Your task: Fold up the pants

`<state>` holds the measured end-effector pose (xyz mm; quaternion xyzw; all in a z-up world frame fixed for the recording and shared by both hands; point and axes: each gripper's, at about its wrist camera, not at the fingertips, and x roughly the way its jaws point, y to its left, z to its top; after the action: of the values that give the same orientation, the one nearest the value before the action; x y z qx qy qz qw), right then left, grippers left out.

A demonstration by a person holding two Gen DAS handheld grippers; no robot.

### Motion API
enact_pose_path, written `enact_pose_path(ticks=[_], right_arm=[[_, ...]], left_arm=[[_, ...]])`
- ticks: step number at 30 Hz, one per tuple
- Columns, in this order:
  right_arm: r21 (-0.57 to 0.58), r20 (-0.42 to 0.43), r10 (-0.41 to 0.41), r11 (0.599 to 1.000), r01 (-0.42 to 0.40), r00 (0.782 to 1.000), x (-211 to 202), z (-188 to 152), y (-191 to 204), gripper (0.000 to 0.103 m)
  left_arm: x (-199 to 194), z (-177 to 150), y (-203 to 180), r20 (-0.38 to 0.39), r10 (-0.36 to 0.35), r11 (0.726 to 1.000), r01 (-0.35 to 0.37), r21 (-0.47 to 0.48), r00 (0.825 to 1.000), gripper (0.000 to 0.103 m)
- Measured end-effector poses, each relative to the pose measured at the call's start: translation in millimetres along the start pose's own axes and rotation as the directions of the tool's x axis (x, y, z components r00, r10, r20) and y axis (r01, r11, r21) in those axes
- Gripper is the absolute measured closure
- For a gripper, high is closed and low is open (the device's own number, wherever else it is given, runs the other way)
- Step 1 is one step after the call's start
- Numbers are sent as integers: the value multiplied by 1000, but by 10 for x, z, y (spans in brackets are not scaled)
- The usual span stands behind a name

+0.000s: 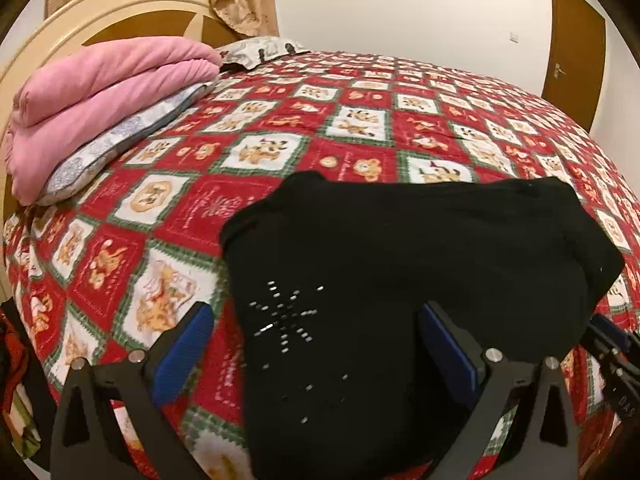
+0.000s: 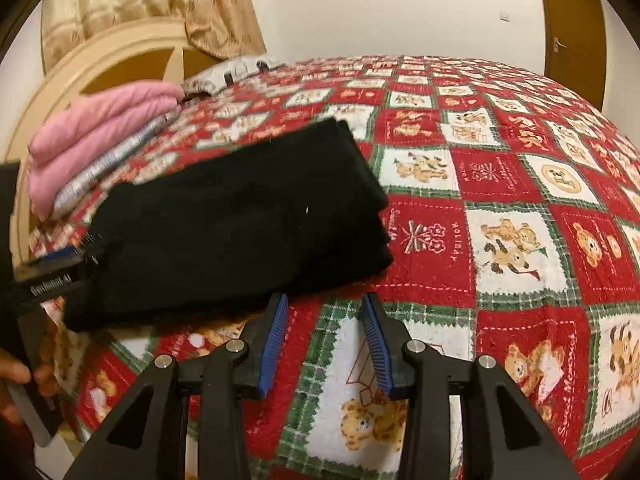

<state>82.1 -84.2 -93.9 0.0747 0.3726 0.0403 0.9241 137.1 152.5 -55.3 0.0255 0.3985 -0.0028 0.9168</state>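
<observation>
The black pants (image 1: 400, 264) lie folded into a thick rectangle on the red patterned bedspread (image 1: 280, 128), with a star of small shiny studs (image 1: 284, 316) on the near part. My left gripper (image 1: 316, 320) hovers over their near end, open wide, its blue pads not pressing the cloth. In the right wrist view the pants (image 2: 240, 220) lie to the left. My right gripper (image 2: 326, 304) stands open just off their near right corner, over bare bedspread (image 2: 500, 200), with nothing between its fingers. The left gripper (image 2: 52, 276) shows at the left edge, held by a hand (image 2: 16, 376).
A folded pink blanket (image 1: 100, 92) lies on a pale pillow (image 1: 120, 140) at the bed's far left, by a cream headboard (image 1: 120, 12). A second pillow (image 1: 260, 50) lies behind it. A brown door (image 1: 572, 52) stands beyond the bed at right.
</observation>
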Motion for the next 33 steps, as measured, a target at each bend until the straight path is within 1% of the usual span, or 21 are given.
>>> enact_pose_path(ticks=[1,5,6,7,9,12,14,17,19,21,22,25,28,33], right_arm=[[9,12,14,1000,-15,1000,-47,4,-5,62],[20,46,31,999,-32,998,-211,16,46,62],[30,52,40,999,-42,998,-257,10,62,58],[36,56,47,998,-49,997,-289,5,75,47],[47,75,56,997,-60,996,-383,-16,119,35],[38,97,83,995,-87,992,-532,-63,218,35],[38,103,95,994,-100,990,-613,-91,266,35],[48,117,90,994,-96,989,-737,-151,321,35],[49,112,81,995,-87,990,-771,-192,351,32],[59,95,67,996,-73,993,-791,-244,366,32],[65,92,73,995,-79,993,-802,-266,364,32],[75,94,82,993,-90,992,-887,-329,376,32],[61,118,76,995,-84,990,-1014,-346,413,32],[54,202,50,997,-62,978,-1331,-346,455,32]], left_arm=[[-28,-7,1,6,10,1000,-10,4,1000,0],[-181,-23,-31,39,76,996,-77,35,996,0],[-221,-28,-34,48,78,996,-80,35,996,0],[-282,-40,-44,60,77,996,-79,33,995,0],[-379,-61,-64,75,76,996,-79,30,994,0],[-549,-117,-113,104,89,995,-92,30,991,0],[-638,-160,-136,115,85,996,-89,28,990,0],[-767,-238,-165,131,70,997,-73,16,989,0],[-798,-281,-183,130,72,997,-75,16,989,0],[-810,-324,-206,118,98,995,-101,16,988,0],[-828,-353,-217,113,105,994,-107,14,988,0],[-917,-448,-247,114,89,996,-92,19,989,0],[-1014,-533,-274,123,92,995,-96,32,988,0],[-1258,-633,-287,156,65,997,-70,28,986,0]])
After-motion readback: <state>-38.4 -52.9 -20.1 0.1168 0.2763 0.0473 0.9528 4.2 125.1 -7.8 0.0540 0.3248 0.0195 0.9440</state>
